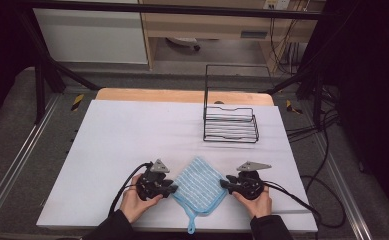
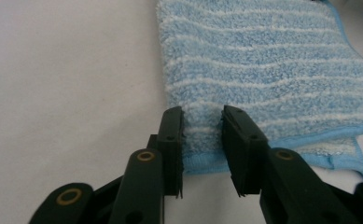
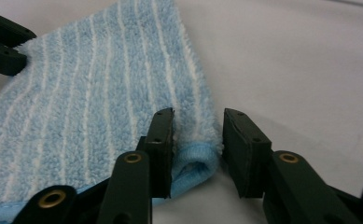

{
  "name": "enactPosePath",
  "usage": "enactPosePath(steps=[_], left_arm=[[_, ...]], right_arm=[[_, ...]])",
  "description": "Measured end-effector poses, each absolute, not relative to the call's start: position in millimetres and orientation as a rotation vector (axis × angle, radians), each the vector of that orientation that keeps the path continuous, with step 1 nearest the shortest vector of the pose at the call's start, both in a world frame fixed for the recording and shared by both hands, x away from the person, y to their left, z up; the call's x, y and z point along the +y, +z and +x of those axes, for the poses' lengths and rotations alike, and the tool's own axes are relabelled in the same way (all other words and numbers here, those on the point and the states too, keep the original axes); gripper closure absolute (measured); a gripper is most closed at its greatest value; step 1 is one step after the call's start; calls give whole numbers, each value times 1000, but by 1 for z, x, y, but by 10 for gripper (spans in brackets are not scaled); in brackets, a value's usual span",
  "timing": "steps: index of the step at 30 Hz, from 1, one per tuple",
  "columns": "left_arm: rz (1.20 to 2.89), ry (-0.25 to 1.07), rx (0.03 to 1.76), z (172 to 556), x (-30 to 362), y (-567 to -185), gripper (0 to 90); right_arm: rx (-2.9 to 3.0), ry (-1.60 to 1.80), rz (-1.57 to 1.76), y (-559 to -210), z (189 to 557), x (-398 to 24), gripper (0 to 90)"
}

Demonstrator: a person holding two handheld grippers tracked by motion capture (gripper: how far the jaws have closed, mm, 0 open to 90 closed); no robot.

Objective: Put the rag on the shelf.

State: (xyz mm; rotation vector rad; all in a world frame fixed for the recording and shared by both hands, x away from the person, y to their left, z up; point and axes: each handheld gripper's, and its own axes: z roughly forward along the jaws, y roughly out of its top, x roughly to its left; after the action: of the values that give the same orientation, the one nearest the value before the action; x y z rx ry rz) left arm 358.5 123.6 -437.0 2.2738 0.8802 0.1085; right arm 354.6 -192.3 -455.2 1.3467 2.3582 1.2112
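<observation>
- The cloth (image 1: 200, 186), blue terry with white stripes, lies flat on the worktop (image 1: 132, 140) near its front edge, between our 2 hands.
- We judge it light, soft and limp: lifted by 1 corner it would sag and fold, so 2 opposite corners suit it.
- Left hand-held gripper (image 2: 202, 135): jaws pinching the bound edge at a corner.
- Right hand-held gripper (image 3: 197, 135): jaws astride the opposite corner's rolled hem, not yet tight.
- Its pile grips well; the hem is firmest.
</observation>
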Motion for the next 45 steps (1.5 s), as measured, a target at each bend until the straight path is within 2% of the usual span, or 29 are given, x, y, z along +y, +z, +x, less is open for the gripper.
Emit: enactPosePath(steps=[4, 10, 13, 22, 35, 39, 42, 45], left_arm=[[2273, 110, 901, 357, 122, -437, 754], [2258, 94, 935, 357, 121, -437, 807], [2237, 85, 955, 356, 123, -437, 816], [2175, 43, 1020, 342, 132, -436, 820], [2122, 132, 1049, 315, 132, -437, 804], [2117, 137, 1051, 314, 133, -439, 787], [2118, 135, 1037, 315, 135, -441, 766], [2115, 126, 1032, 317, 136, -440, 730]], right_arm=[[2358, 1224, 1373, -457, 356, -191, 692], [2363, 1252, 1434, -456, 359, -189, 805], [2373, 1263, 1459, -455, 363, -190, 828], [2459, 1200, 1343, -444, 384, -179, 835], [2532, 1147, 1140, -441, 418, -148, 833], [2545, 1152, 1120, -443, 422, -144, 820], [2518, 1155, 1098, -443, 420, -144, 778], [2470, 1195, 1081, -440, 415, -145, 640]])
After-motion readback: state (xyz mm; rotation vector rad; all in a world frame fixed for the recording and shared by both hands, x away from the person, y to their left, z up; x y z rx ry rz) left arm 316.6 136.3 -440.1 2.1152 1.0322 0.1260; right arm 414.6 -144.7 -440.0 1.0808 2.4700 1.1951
